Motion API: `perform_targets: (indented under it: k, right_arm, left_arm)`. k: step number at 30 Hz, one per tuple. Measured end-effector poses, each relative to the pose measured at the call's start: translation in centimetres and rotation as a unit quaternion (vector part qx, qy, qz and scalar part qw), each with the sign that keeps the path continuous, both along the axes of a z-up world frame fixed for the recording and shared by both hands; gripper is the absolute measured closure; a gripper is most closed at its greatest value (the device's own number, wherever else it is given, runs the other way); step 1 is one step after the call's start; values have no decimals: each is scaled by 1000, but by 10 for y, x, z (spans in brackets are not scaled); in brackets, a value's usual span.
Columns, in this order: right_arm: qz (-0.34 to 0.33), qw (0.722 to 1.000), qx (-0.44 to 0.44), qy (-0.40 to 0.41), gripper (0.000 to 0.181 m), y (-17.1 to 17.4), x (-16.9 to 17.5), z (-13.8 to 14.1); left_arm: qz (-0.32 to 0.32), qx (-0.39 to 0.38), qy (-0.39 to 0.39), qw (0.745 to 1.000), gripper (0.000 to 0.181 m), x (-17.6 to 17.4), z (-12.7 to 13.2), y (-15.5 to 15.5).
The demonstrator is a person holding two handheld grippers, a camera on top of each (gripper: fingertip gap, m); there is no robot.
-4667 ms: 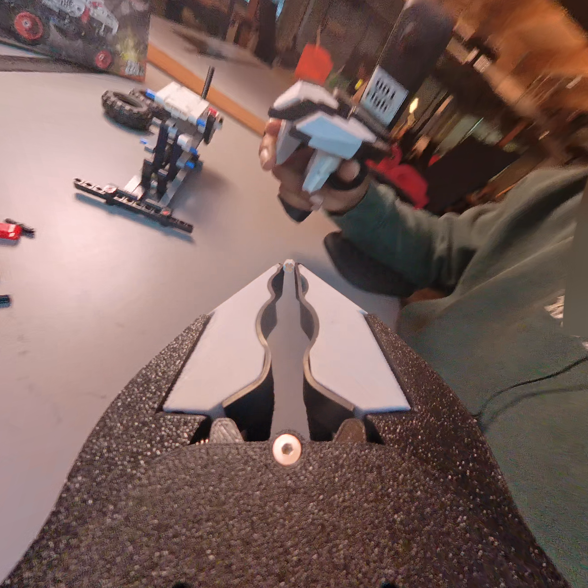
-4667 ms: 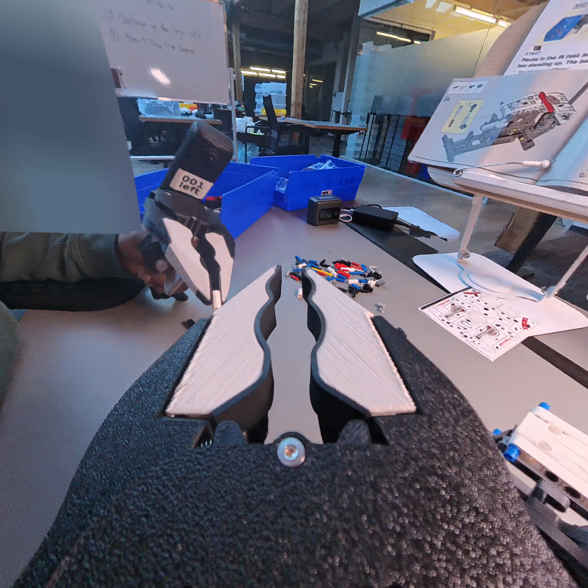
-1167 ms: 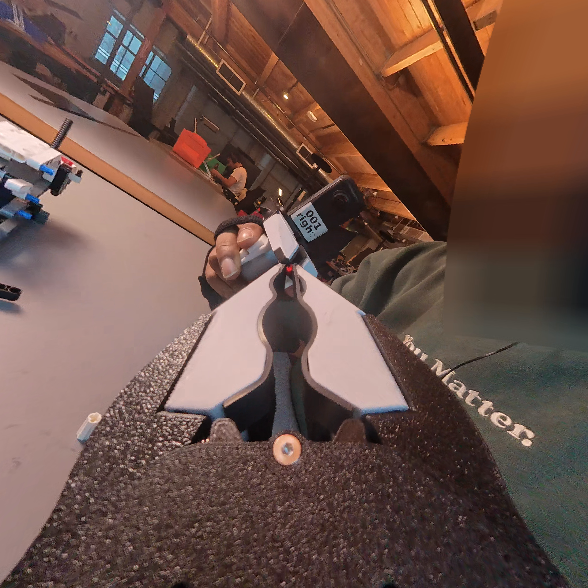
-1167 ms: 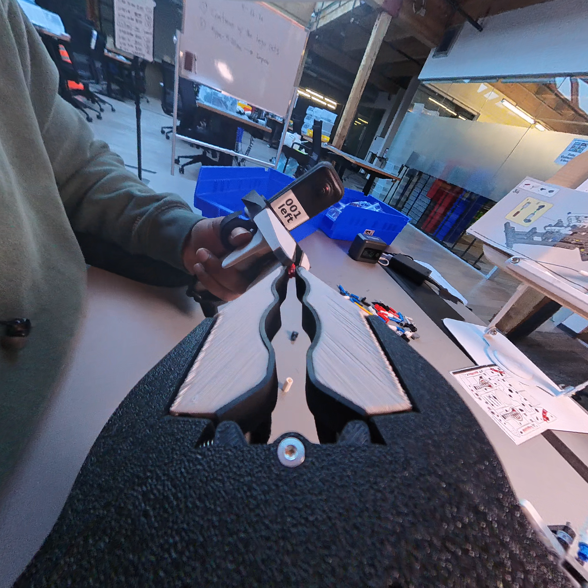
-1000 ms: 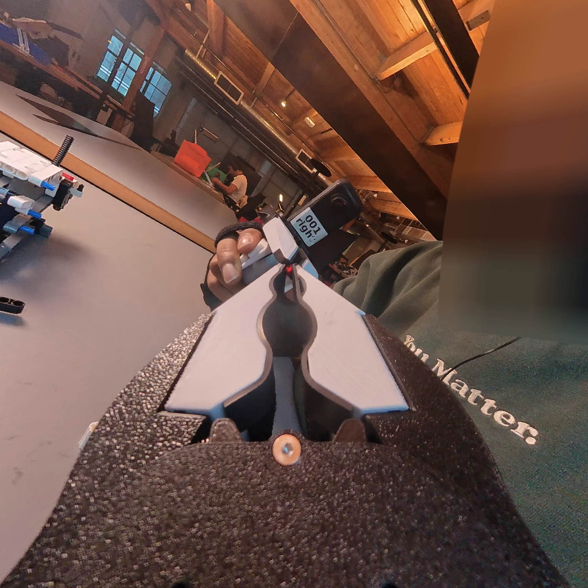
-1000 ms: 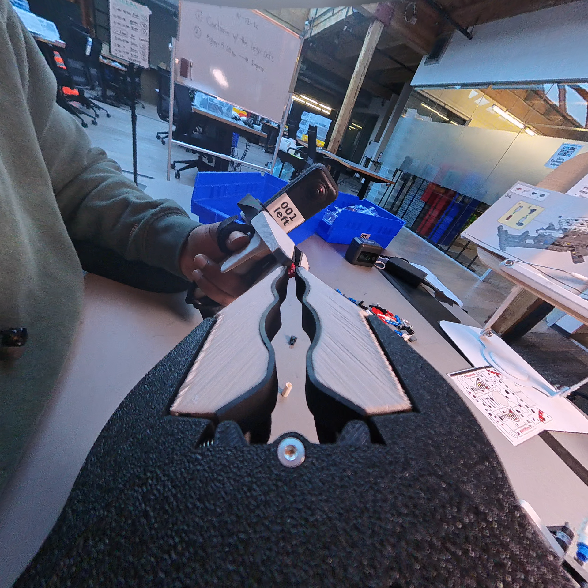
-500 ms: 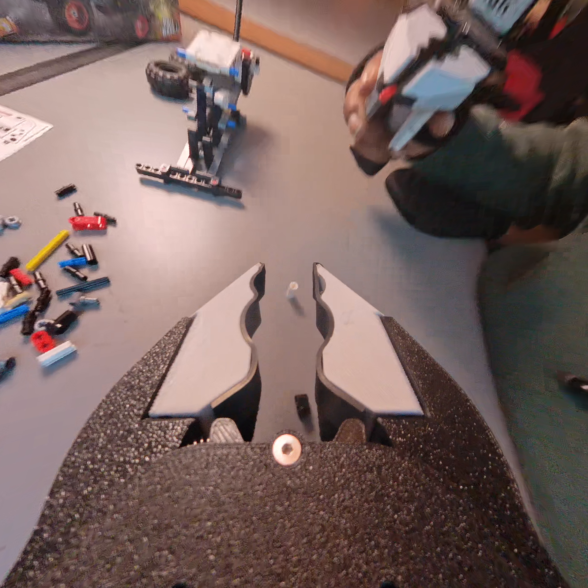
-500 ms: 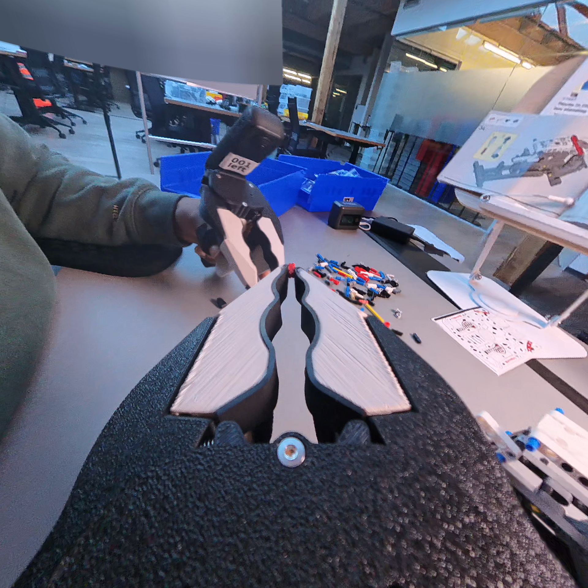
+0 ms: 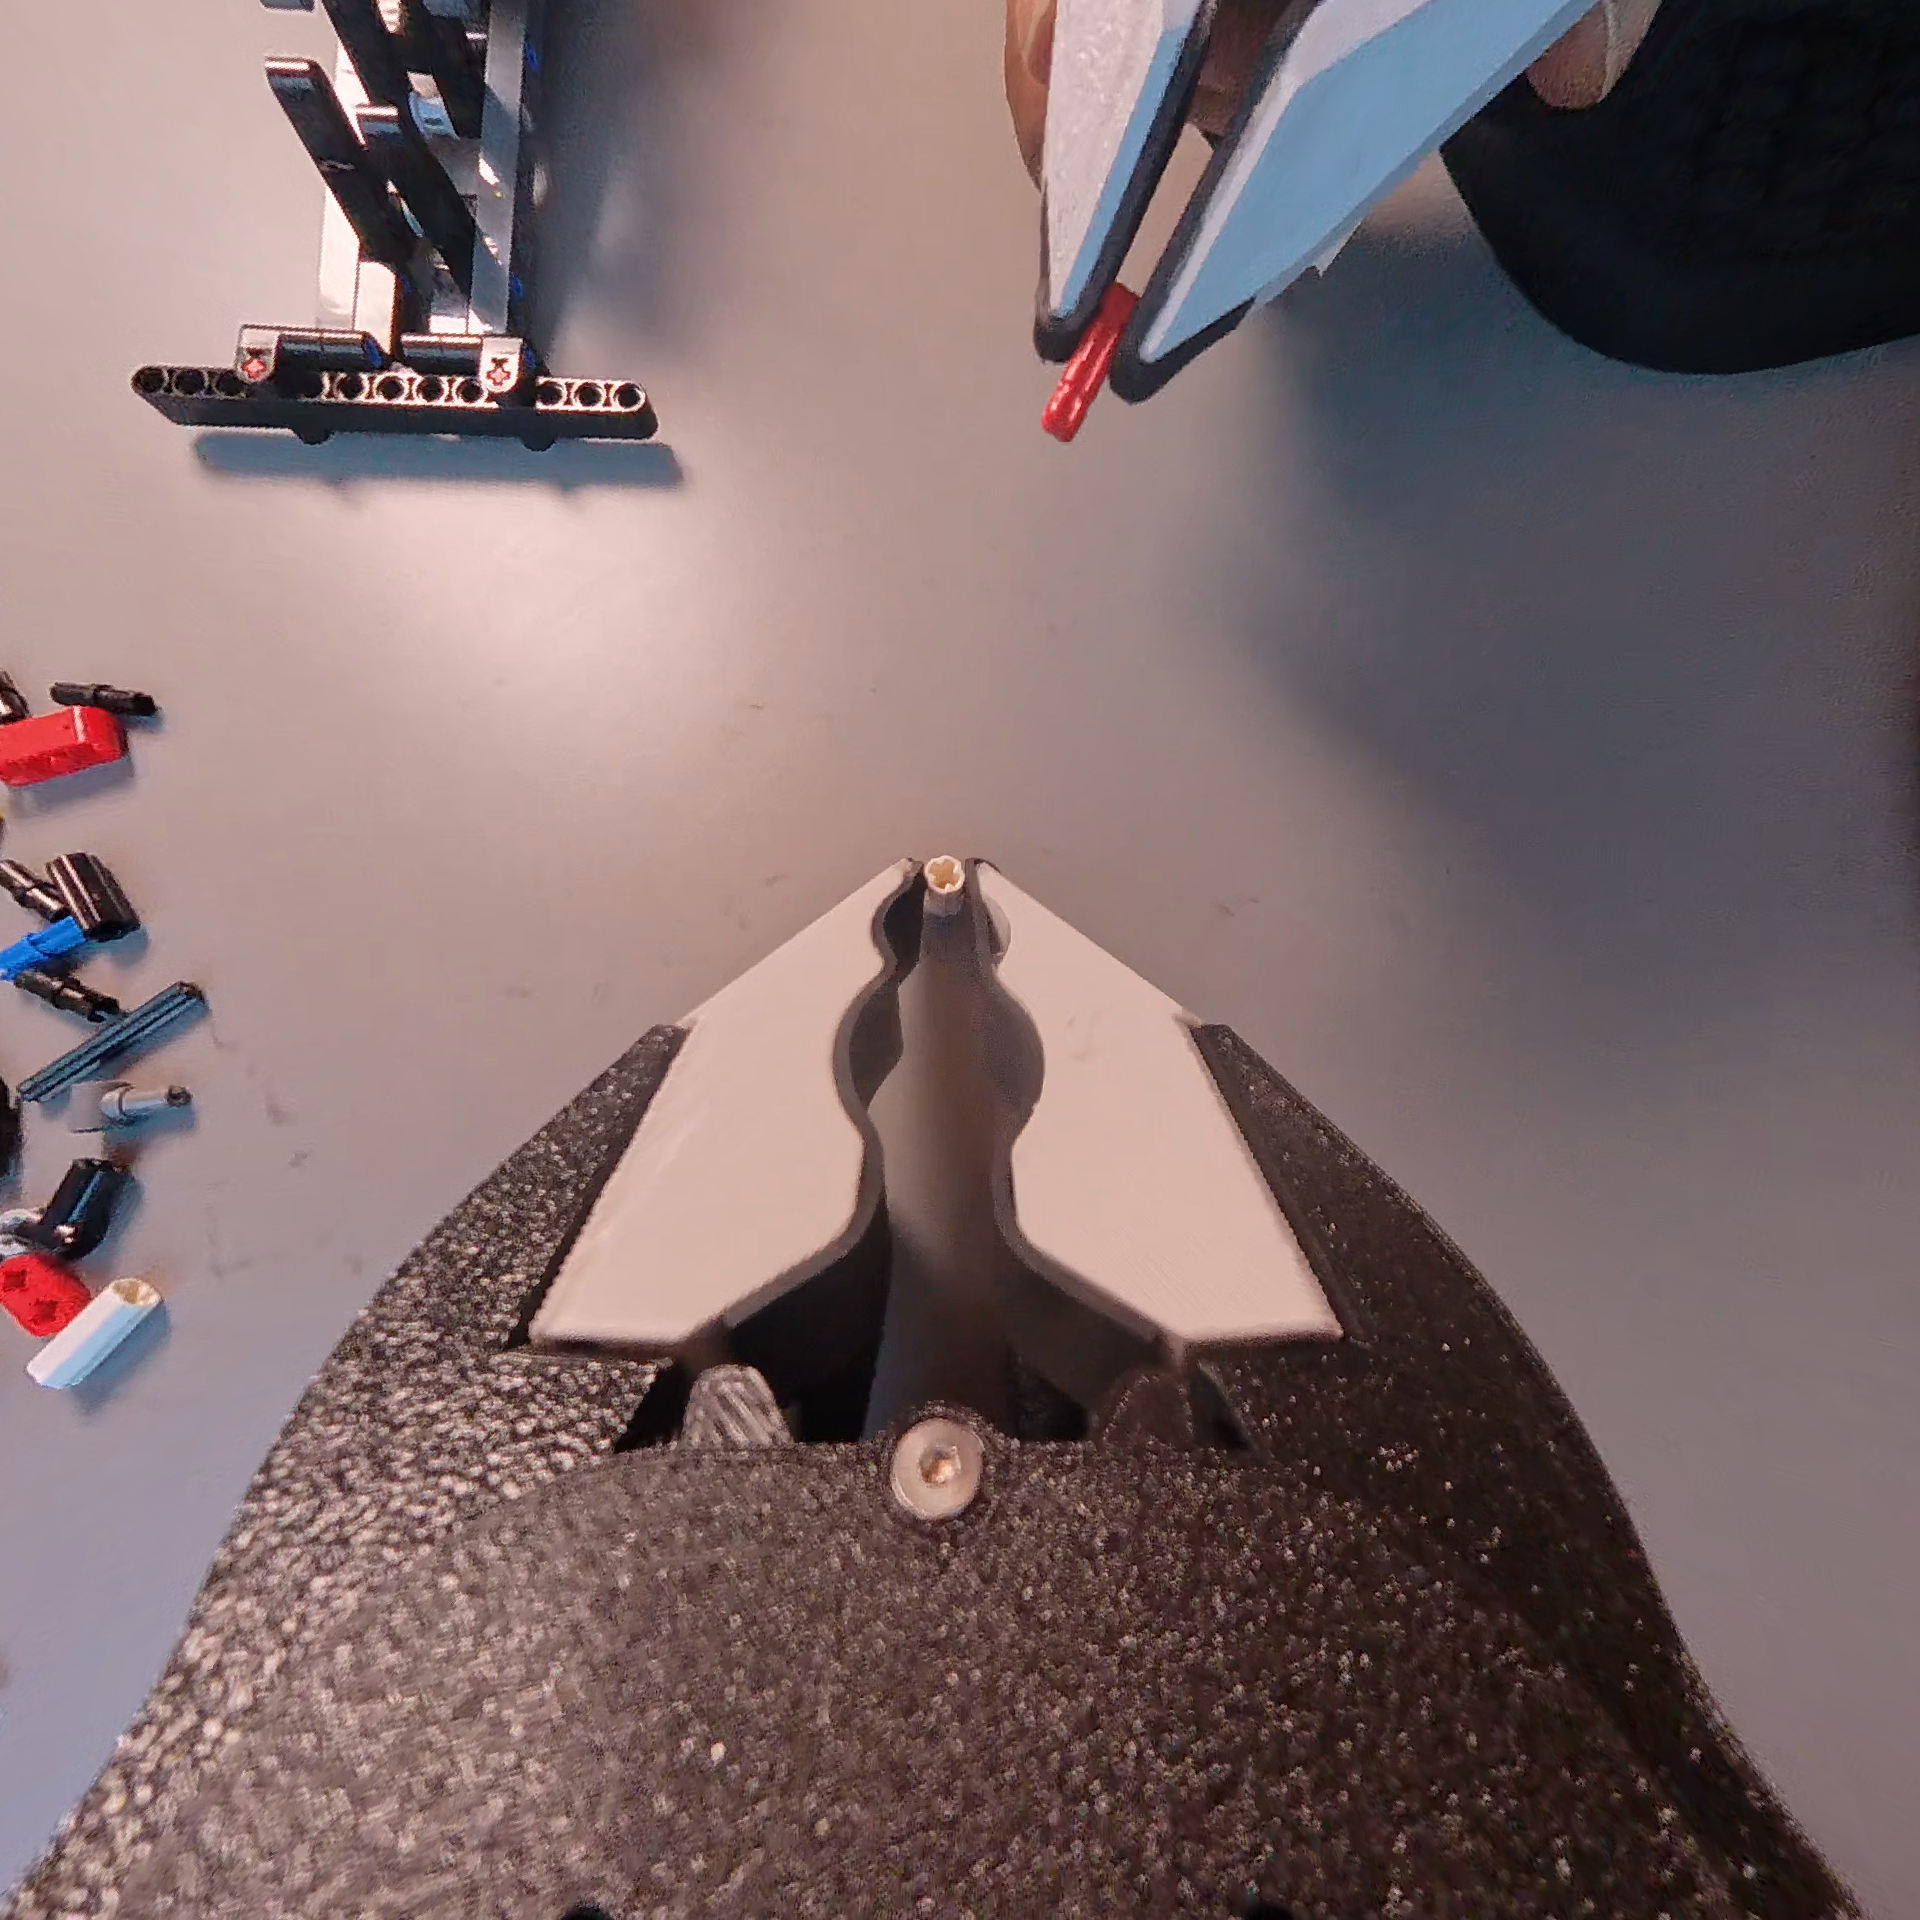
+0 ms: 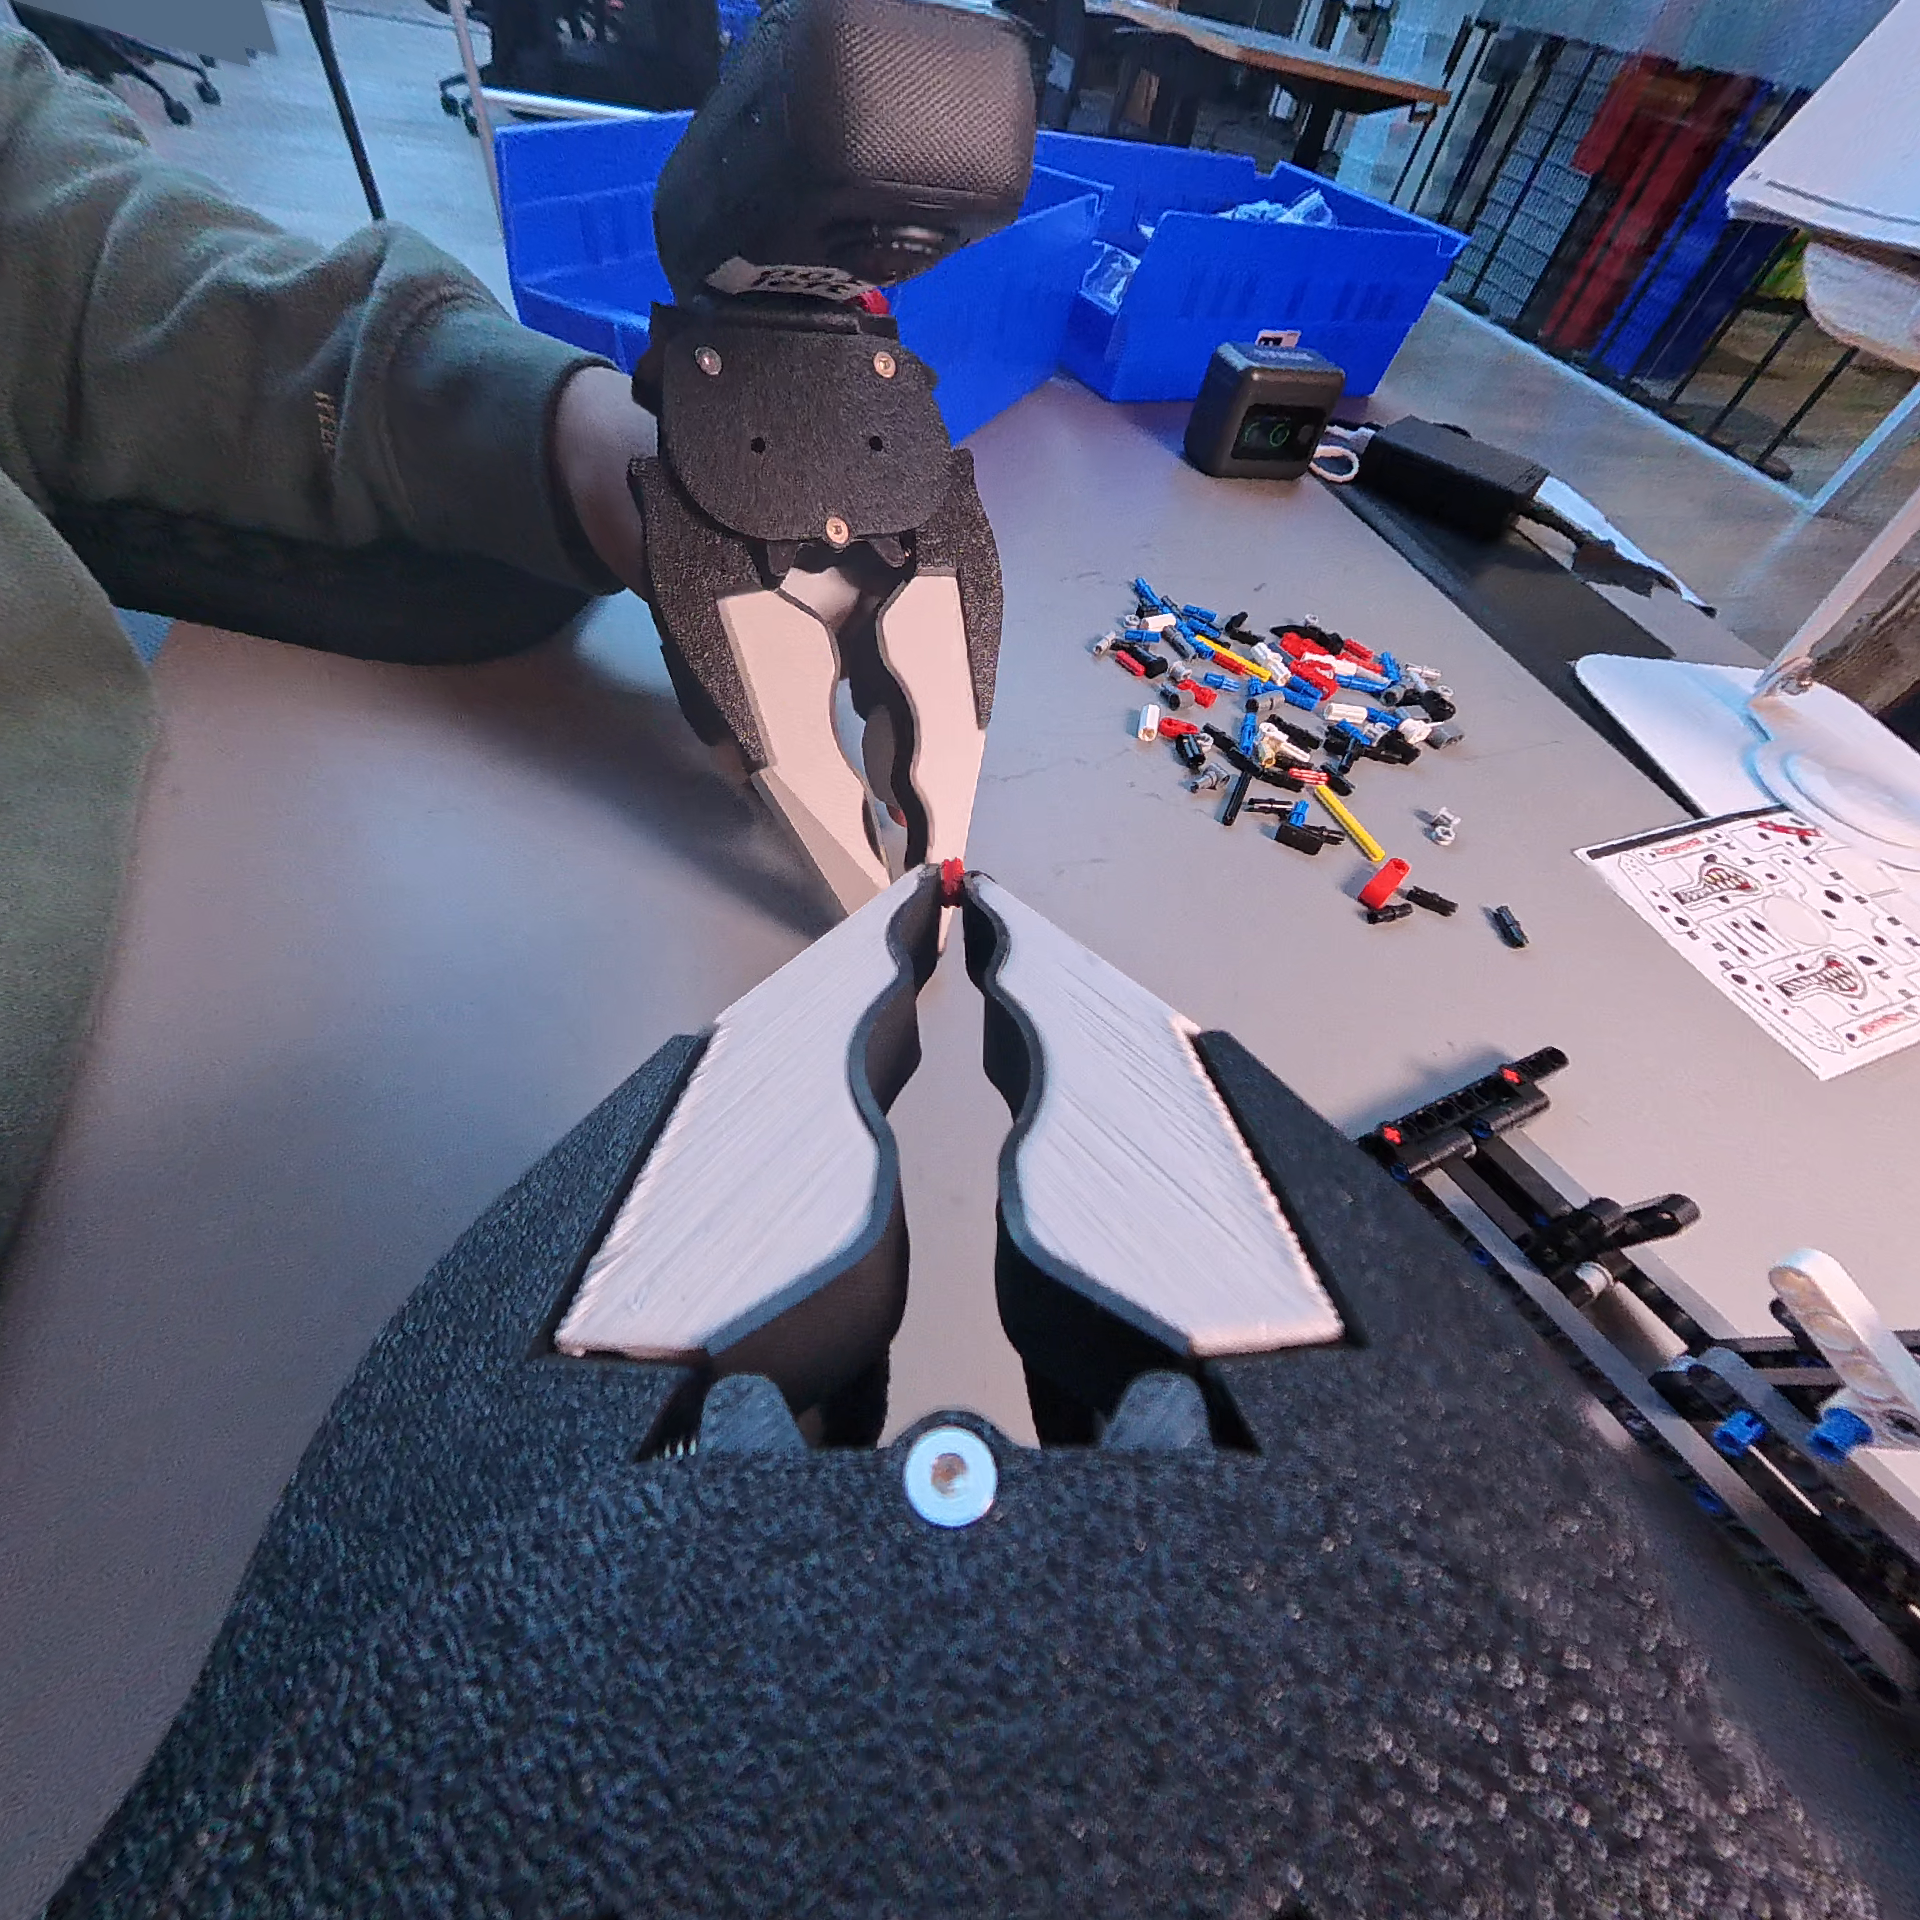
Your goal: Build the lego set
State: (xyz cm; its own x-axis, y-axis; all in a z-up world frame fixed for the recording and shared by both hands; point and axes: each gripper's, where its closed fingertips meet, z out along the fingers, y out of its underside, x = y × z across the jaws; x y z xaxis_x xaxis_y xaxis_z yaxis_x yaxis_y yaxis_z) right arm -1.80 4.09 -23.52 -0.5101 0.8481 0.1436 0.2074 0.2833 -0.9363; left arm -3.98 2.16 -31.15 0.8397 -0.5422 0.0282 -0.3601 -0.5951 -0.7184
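My left gripper [image 9: 943,864] is shut on a small white bush [image 9: 943,885], held at the fingertips just over the grey table. My right gripper [image 10: 948,883] is shut on a short red pin [image 10: 948,871]. In the left wrist view the right gripper [image 9: 1093,348] hangs at the top right with the red pin [image 9: 1078,379] sticking out of its tips. In the right wrist view the left gripper [image 10: 906,857] points down right in front of my right fingertips. The part-built black and white model [image 9: 416,260] lies at the far left and also shows in the right wrist view [image 10: 1621,1278].
Loose red, blue and black pieces [image 9: 73,997] lie at the left edge; the same pile [image 10: 1278,707] is right of the grippers. A sticker sheet [image 10: 1766,935], a white stand base [image 10: 1683,727], a small black camera [image 10: 1262,410] and blue bins [image 10: 1299,281] stand farther off. There is about 8 cm between the tips of the two grippers.
My left gripper was open over the white bush on the table and has shut on it. My right gripper, still holding the red pin, has come down close to the left one.
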Motion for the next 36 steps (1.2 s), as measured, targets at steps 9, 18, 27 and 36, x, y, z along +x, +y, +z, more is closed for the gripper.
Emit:
perform_targets:
  k: [9,18,27,36]
  right_arm:
    - [7,999,14,-48,178,-6,1,-18]
    - [9,997,22,-68,178,-10,1,-27]
    - [-30,996,25,-77,178,9,-3,-28]
    - [-81,993,13,-84,178,34,-5,-26]
  left_arm:
    - [-13,5,8,1000,174,12,-1,3]
    - [-25,-4,-20,999,162,13,1,-5]
    - [-31,26,73,996,175,15,2,5]
    - [-50,-17,370,927,174,-25,-1,9]
